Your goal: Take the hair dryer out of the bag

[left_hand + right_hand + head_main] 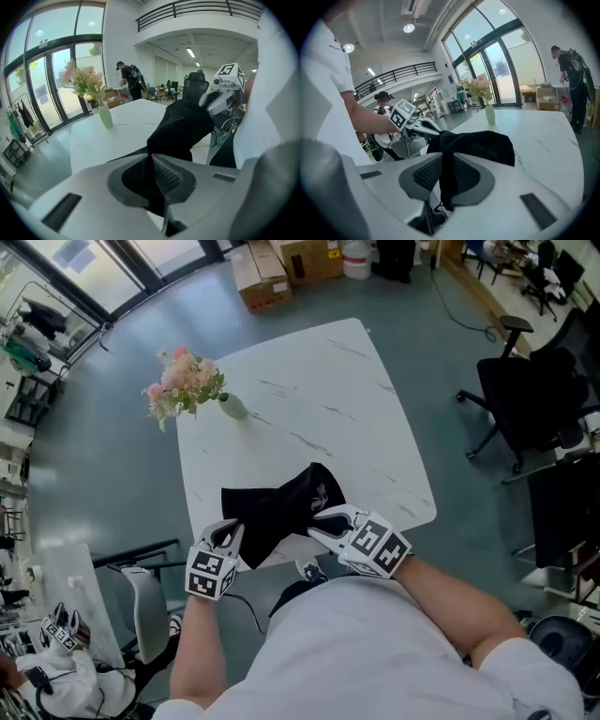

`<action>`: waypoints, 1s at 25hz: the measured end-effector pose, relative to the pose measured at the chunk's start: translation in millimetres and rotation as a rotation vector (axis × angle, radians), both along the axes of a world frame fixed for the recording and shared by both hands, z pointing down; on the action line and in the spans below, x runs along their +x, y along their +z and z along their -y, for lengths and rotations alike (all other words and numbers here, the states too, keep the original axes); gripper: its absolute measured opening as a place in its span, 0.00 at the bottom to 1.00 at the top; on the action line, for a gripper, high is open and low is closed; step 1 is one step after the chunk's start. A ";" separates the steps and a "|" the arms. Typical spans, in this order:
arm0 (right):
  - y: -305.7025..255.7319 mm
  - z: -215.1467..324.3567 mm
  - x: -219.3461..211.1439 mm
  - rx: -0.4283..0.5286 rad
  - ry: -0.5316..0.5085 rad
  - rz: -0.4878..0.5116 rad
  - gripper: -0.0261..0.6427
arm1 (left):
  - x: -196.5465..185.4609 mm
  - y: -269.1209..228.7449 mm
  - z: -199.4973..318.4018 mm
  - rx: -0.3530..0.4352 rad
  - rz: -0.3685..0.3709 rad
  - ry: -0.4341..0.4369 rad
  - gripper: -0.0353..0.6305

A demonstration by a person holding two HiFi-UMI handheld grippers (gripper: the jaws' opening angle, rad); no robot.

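At the opening step, with the black bag [281, 505] held just over the near edge of the table [328, 390], left gripper [228, 534] and right gripper [321, 523] each clamped on its cloth; next, spreading the mouth to reach in; hair dryer hidden, presumably inside

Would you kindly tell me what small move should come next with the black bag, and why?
Probably draw them gently apart to open the mouth: the left hand-held gripper and right hand-held gripper each pinch the black bag at the table's near edge, and no hair dryer shows yet.
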State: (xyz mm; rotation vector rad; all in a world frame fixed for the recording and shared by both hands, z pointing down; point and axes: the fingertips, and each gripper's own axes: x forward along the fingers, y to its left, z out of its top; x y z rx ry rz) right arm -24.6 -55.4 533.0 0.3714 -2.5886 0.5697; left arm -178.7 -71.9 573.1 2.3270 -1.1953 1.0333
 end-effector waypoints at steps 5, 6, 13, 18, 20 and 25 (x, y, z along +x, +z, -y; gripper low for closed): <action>-1.8 -0.9 2.0 0.021 -0.020 0.006 0.18 | -10.2 5.7 -15.8 -0.008 0.009 0.041 0.10; -0.5 0.0 4.7 0.027 -0.018 0.004 0.19 | -12.4 7.4 -18.9 -0.010 0.009 0.040 0.10; 25.4 30.0 28.0 0.111 0.026 -0.143 0.20 | -17.1 17.9 -30.9 -0.021 0.025 0.044 0.10; 74.5 31.8 15.5 0.317 -0.186 -0.429 0.27 | -13.1 12.9 -28.1 -0.003 0.005 0.015 0.10; 86.9 31.6 3.8 0.378 -0.264 -0.494 0.31 | -11.3 9.4 -25.8 0.009 0.001 0.012 0.10; 113.6 24.0 -17.3 0.384 -0.391 -0.578 0.33 | -3.4 -6.3 -20.5 0.063 -0.002 0.010 0.10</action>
